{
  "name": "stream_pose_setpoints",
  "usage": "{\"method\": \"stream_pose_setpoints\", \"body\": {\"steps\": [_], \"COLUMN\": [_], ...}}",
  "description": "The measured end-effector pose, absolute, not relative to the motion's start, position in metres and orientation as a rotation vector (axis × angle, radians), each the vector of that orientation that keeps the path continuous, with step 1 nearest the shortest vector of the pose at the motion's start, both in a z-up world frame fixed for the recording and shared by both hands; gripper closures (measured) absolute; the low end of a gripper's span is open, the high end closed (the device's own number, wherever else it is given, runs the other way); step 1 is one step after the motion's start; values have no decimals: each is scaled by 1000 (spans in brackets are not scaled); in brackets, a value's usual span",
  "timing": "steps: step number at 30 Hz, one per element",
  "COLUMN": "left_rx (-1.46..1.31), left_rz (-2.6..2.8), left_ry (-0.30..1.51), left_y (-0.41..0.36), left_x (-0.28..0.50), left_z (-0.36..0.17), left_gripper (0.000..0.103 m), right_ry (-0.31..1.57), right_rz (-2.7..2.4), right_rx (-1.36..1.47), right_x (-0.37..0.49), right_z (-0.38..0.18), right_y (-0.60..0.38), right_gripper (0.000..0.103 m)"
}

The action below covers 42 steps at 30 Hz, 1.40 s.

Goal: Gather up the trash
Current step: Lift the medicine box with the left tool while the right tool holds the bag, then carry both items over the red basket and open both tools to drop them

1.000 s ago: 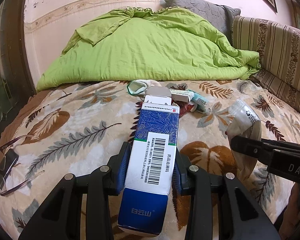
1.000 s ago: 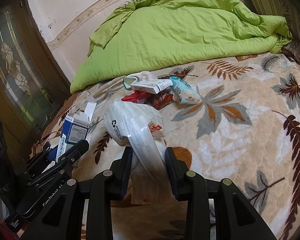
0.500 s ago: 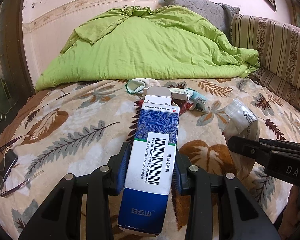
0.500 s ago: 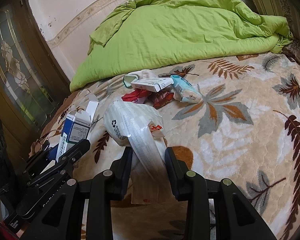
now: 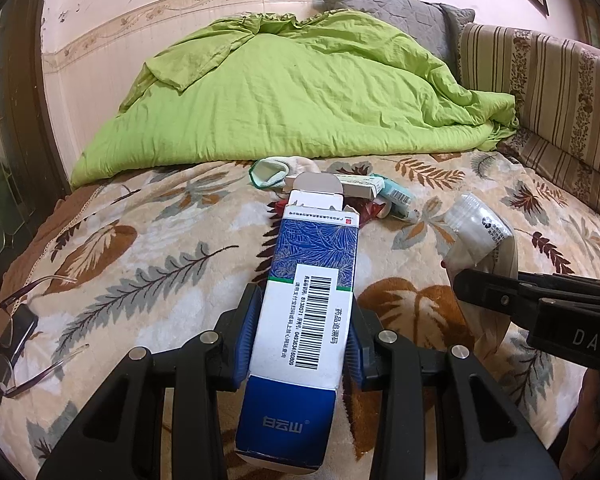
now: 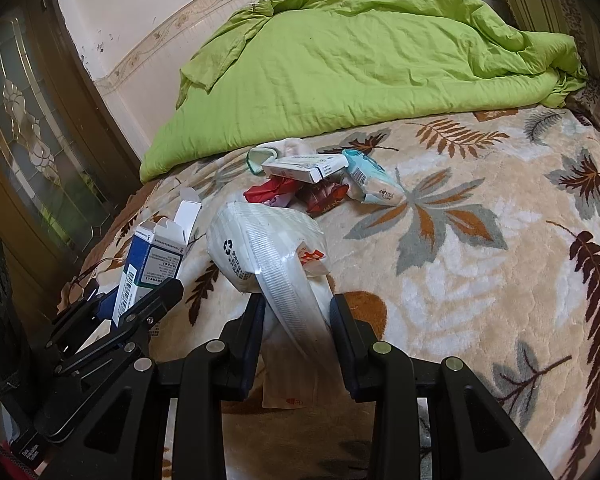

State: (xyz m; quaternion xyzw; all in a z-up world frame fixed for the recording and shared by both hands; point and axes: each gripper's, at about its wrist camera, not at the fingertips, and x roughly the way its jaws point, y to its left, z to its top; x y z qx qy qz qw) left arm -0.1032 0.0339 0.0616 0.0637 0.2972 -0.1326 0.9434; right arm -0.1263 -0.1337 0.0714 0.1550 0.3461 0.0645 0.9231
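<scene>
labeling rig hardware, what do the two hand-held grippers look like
Both are matte black plastic with angular cut-out frames and round silver screw heads. The left hand-held gripper has blue ribbed pads on its fingers. The right hand-held gripper shows dark pads; its side bears white letters "DAS" in the left wrist view. No cables or sleeves visible.

The blue-and-white carton (image 5: 304, 312) bore a barcode, the heading 药品追溯码, the digits 04936346089 and the brand 白云山. The white plastic bag (image 6: 268, 256) carried a recycling symbol. The right gripper (image 5: 540, 312) read "DAS".
</scene>
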Motion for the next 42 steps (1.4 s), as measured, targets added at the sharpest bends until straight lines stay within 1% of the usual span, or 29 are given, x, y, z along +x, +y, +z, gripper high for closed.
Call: {"method": "stream_pose_setpoints", "body": {"steps": [22,27,34,39,42], "left_rx": [132,134,131,142,173], "left_rz": [-269,-277,-348,-478,-575], "left_ry": [603,601,584,575,567], "left_y": [31,30,25,-2,-28], "left_x": [-105,-106,-124,-152,-169], "left_z": [62,62,71,86,97], "left_gripper": [66,66,66,66,66], "right_ry": [710,689,651,589,554], "right_rz": [129,118,110,32,-73], "right_rx": [312,330,417,441,481], "right_x": [-126,-133,-175,-236,-281], "right_z": [71,78,97,123,134], "right_y": [-134,-144,-170,-212,-254], "right_gripper": [67,67,67,67,67]}}
